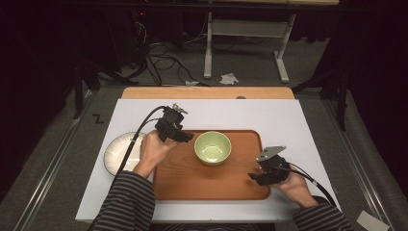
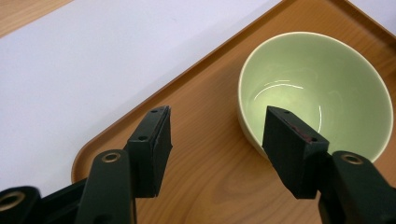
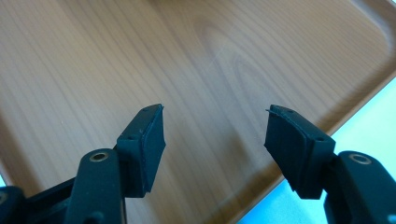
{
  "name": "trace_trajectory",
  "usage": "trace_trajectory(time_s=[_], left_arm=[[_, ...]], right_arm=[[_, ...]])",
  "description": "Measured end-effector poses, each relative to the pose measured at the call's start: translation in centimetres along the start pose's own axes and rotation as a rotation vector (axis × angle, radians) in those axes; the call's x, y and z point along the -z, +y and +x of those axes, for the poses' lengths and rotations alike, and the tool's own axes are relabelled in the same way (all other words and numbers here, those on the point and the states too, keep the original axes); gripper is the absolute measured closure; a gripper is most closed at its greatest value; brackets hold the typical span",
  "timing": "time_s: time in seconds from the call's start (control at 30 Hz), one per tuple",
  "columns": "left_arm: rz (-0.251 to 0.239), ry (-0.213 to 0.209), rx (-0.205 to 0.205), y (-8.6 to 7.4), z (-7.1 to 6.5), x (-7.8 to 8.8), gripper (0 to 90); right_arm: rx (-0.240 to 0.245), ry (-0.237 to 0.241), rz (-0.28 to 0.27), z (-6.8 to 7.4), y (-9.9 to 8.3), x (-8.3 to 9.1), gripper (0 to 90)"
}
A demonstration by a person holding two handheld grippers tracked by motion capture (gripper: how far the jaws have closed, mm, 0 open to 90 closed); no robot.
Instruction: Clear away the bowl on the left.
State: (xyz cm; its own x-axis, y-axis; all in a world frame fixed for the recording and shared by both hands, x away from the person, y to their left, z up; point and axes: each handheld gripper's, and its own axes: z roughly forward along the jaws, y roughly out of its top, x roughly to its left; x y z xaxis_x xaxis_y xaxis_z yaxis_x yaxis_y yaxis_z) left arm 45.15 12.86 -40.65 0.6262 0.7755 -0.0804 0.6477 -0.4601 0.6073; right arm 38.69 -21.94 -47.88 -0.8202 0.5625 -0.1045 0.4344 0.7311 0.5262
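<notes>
— What sits before the left gripper?
— Its jaws gape wide, holding nothing; the green bowl lies just ahead, its near wall touching or just behind the right-hand jaw, on the wooden tray.
— And the right gripper?
— Jaws equally wide, empty, bare tray grain between them, the tray's edge beside one jaw.

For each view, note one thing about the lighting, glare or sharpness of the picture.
High view: the room beyond the table is dark, with only the tabletop lit. Left gripper view: curved glints of glare shine inside the green bowl, and the near jaws look soft. Right gripper view: a pale sheen lies across the wooden tray, and the white surface at its edge takes a bluish cast.
</notes>
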Motion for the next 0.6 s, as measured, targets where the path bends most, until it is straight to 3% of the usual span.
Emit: trace_trajectory(time_s=[0.6], left_arm=[[-0.016, 0.03, -0.01, -1.2, 0.5, 1.1, 41.4]], right_arm=[[-0.005, -0.002, -0.01, 0.0, 0.0, 0.1, 39.3]])
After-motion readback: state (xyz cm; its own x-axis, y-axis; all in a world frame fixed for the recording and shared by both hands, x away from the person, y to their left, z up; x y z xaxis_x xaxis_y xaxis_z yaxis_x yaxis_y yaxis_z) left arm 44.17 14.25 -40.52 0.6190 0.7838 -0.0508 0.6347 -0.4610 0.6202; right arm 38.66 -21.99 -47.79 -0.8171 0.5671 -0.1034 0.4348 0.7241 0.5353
